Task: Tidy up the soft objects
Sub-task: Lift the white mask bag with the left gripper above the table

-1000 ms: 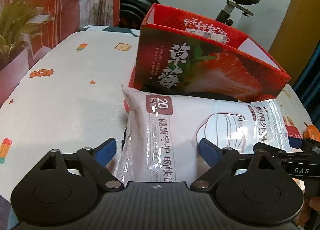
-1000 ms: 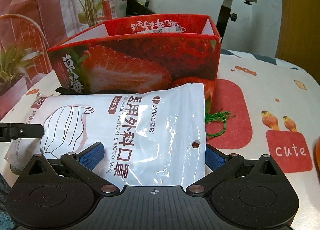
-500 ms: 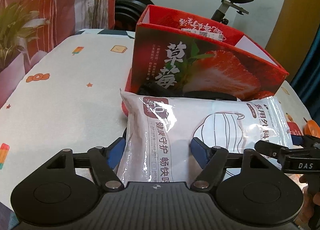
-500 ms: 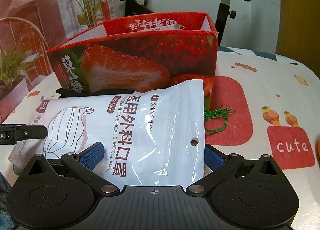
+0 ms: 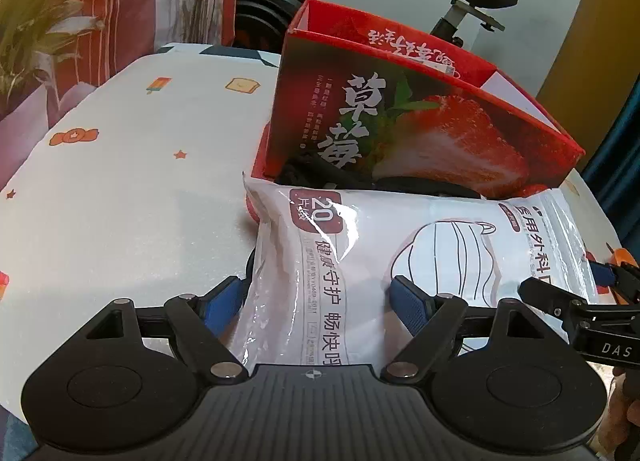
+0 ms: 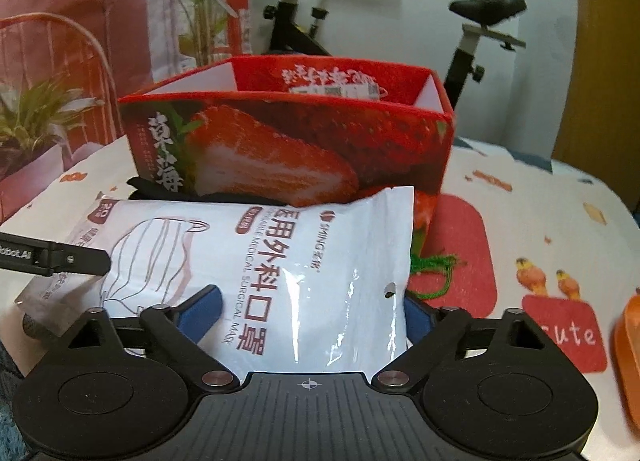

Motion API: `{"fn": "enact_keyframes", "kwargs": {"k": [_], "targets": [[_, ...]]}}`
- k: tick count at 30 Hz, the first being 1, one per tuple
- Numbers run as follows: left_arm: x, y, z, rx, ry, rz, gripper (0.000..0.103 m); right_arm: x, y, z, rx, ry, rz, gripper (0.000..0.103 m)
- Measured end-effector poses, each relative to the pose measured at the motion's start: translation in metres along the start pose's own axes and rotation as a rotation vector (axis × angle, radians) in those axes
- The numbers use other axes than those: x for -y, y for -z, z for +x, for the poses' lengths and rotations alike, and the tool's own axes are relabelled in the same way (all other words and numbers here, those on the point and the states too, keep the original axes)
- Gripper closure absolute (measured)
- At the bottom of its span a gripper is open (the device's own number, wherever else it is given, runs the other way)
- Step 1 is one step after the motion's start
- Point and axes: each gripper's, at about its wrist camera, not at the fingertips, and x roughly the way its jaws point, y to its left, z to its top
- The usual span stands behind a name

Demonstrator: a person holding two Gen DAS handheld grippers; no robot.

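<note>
Mask pack (image 5: 404,257) was seen lying on the desk (image 5: 132,189) against the front of the strawberry box (image 5: 400,133). Left gripper (image 5: 320,301) fingers were clamped across its left end, having just been opening slightly; right gripper (image 6: 308,313) fingers, having just been closing, were pressed on its right end. Green string (image 6: 434,269) and "cute" print (image 6: 568,335) were shown only by the right view; toast print (image 5: 242,85) only by the left.

Mask pack (image 5: 360,273) before strawberry box (image 5: 420,133)
</note>
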Motion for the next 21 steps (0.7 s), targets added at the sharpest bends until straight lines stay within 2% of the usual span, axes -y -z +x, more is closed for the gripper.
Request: {"fn": "enact_keyframes", "kwargs": {"k": [3,7,17,21], "targets": [[0.001,0.0,0.0,0.001,0.001,0.007,0.019,-0.002,-0.001,-0.001,0.005,-0.01,-0.006,0.025],[0.002,0.0,0.0,0.001,0.002,0.014,0.019,-0.003,-0.002,-0.005,0.013,-0.036,-0.017,0.041],[0.002,0.001,0.001,-0.004,0.018,0.013,0.02,0.007,0.001,0.003,-0.026,-0.089,0.06,0.04],[-0.007,-0.001,-0.005,0.002,0.053,-0.044,0.033,0.006,0.002,0.003,-0.025,-0.094,0.056,0.043]]}}
